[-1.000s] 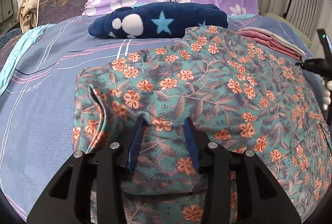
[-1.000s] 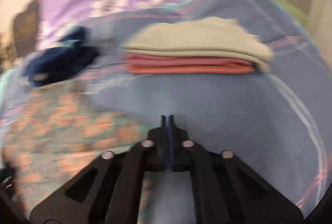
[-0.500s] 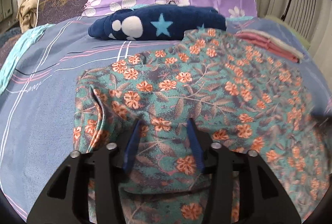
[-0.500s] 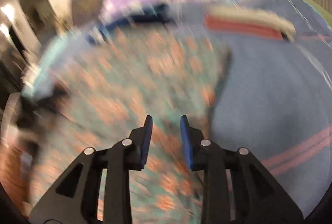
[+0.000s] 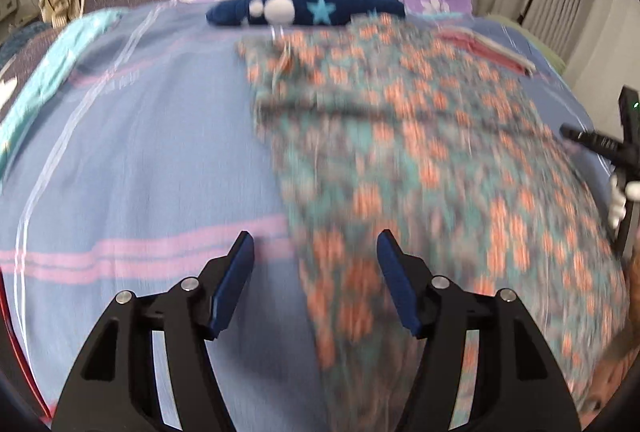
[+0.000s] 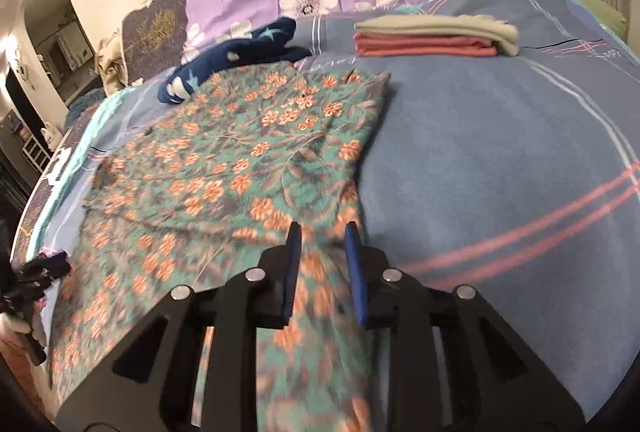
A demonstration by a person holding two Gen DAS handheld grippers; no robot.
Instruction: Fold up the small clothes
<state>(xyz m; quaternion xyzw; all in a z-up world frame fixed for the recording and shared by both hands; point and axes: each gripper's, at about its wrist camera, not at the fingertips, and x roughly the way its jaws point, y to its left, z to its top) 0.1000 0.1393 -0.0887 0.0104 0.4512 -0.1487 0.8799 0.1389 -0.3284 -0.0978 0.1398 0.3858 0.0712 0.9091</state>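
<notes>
Opening wider: left gripper (image 5: 316, 280), now straddling the left edge of the floral garment (image 6: 248, 160), gripping nothing. Right gripper (image 6: 320, 264), parted, hovering at its right edge. Beyond, folded stack (image 6: 432, 36) waiting; likely regripping.

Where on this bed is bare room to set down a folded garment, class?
Free: blue sheet right of the floral garment, below the folded stack; also left of the garment. Crowded: near the pillows, by the navy star garment.

Teal garment with orange flowers (image 6: 256, 152) lies flat, partly folded, mid-bed; folded cream-and-pink stack (image 6: 432, 38) near the head end.
</notes>
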